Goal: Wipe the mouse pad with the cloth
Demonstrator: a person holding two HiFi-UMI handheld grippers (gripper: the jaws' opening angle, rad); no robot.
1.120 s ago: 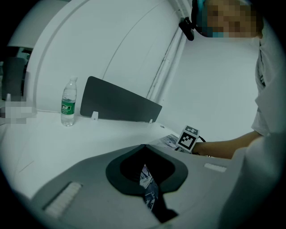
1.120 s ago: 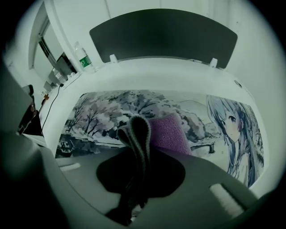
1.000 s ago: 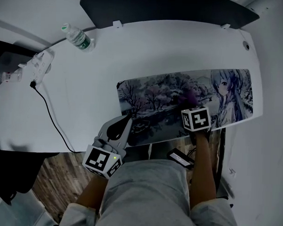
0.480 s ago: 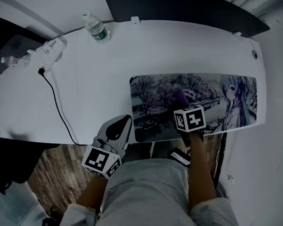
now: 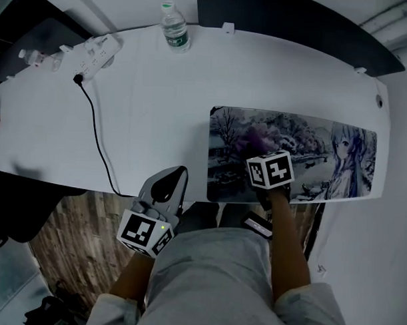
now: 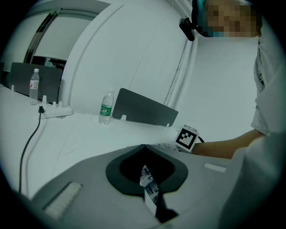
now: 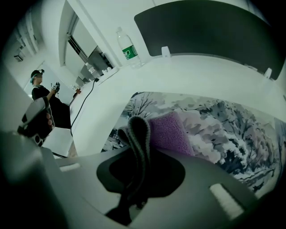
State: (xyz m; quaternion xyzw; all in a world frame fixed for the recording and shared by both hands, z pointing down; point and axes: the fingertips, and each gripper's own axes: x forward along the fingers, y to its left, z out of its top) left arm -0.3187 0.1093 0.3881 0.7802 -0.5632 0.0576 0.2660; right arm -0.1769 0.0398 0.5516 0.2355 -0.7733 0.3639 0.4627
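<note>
While the cloth [image 5: 256, 136] sits pressed on the left part of the mouse pad [image 5: 324, 139], the right gripper [image 5: 262, 151] has it firmly pinched. The right gripper view shows the jaws closed on a dark-edged fold, with the purple body of the cloth [image 7: 170, 132] spread flat on the printed winter trees just ahead. So the wipe looks well under way, not merely set up.

Over on the other side, the left gripper [image 5: 178, 175] hangs at the near edge of the desk [image 5: 159, 103], just left of the pad and apart from it. Its jaws are drawn together with nothing between them; only a thin slit shows in its own view. It is taking no part at present.

How much is done? Hard to call, since the pad's print shows no streak, damp patch or dust line to mark what has been covered. By position, the cloth is near the pad's left end and fairly close to its near edge. That leaves the long stretch to the right — the far corner and the drawn figure included — as ground the cloth is nowhere near right now. My reading is mid-task, with a good share of the surface left to pass over.

Up at the back, the water bottle [image 5: 175, 29] and power strip [image 5: 94, 51] stand well clear of the work.
</note>
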